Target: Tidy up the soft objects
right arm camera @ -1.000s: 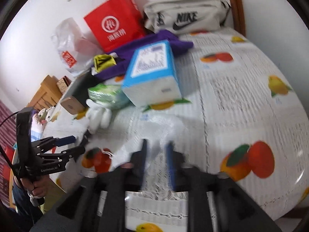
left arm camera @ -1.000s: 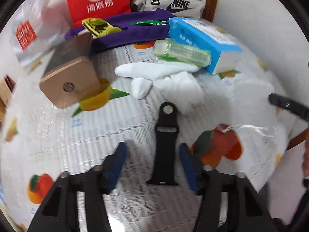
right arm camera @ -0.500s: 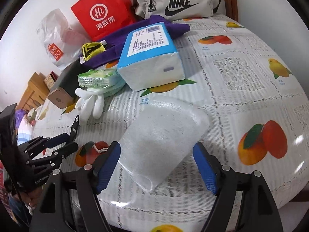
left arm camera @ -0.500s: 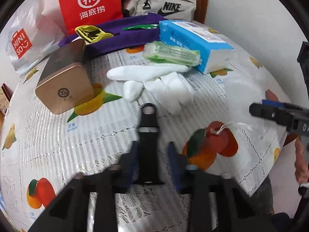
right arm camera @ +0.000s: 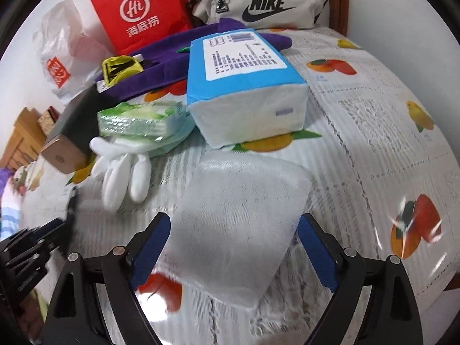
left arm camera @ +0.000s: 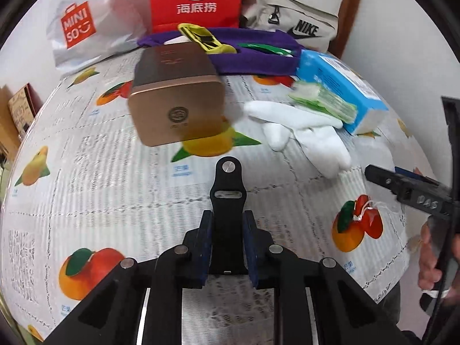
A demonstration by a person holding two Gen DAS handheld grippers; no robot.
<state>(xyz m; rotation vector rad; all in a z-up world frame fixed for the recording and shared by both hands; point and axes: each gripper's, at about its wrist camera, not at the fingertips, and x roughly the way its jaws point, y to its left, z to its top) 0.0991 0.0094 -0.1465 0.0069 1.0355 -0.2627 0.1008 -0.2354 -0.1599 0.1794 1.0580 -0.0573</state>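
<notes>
Glove (left arm camera: 299, 128) between box (left arm camera: 175, 109) and tissue pack (left arm camera: 342, 92).

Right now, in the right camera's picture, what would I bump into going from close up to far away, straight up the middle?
Hand-held gripper → clear plastic bag → blue tissue pack → purple cloth → grey Nike bag.

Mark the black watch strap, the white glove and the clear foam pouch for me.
black watch strap (left arm camera: 227, 201), left wrist view, on the slotted part above the pads.
white glove (right arm camera: 126, 178), right wrist view, on its fingers.
clear foam pouch (right arm camera: 241, 224), right wrist view, on its middle.
</notes>
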